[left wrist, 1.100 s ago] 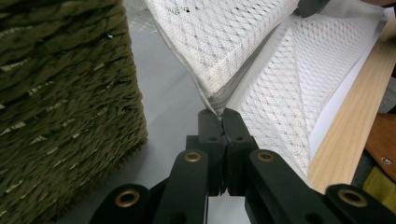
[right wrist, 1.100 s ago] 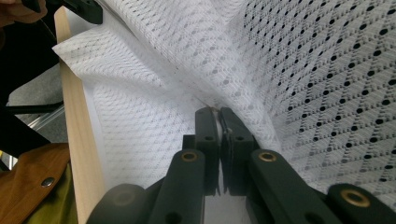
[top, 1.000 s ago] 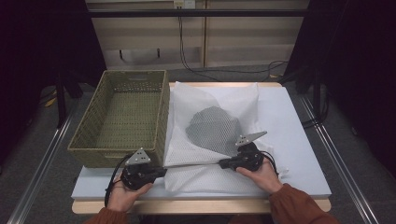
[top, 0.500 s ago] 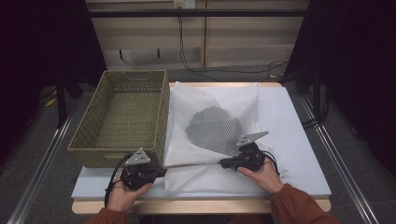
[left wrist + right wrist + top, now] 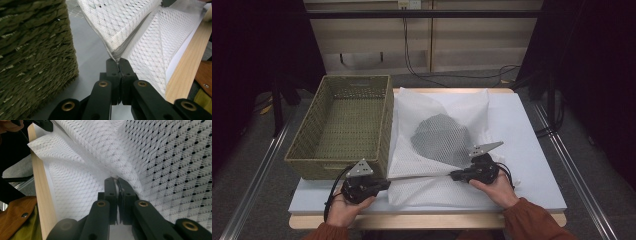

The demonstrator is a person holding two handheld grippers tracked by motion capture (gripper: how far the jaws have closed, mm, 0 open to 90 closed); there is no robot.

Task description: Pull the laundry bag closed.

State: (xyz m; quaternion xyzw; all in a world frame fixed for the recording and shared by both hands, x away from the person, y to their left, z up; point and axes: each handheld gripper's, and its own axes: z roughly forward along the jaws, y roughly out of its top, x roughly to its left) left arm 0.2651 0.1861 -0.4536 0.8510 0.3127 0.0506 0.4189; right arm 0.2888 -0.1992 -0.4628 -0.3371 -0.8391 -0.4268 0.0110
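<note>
Holding: both claws pinch the near edge of the white net cloth (image 5: 437, 110), and both are squeezed shut on it.
Left claw: the left gripper (image 5: 384, 182) bites one corner of the cloth, just beside the basket (image 5: 382, 130); its jaws are pressed tight on the folded layers (image 5: 117, 53).
Right claw: the right gripper (image 5: 453, 175) bites the other end of that edge, jaws tight on the net (image 5: 150, 157).
Cloth: it lies spread on the table (image 5: 527, 125), right of the basket, with a dark grey patch (image 5: 439, 137) in the middle. The pinched edge is lifted a bit and pulled straight between the claws.
Change: nothing has moved since a second ago (hands, claws and cloth sit in the same spots).
Meaning: the grip looks set, so the person is probably ready to carry the edge over and fold the cloth.
Basket: it is empty, so the cloth likely goes there later.
</note>
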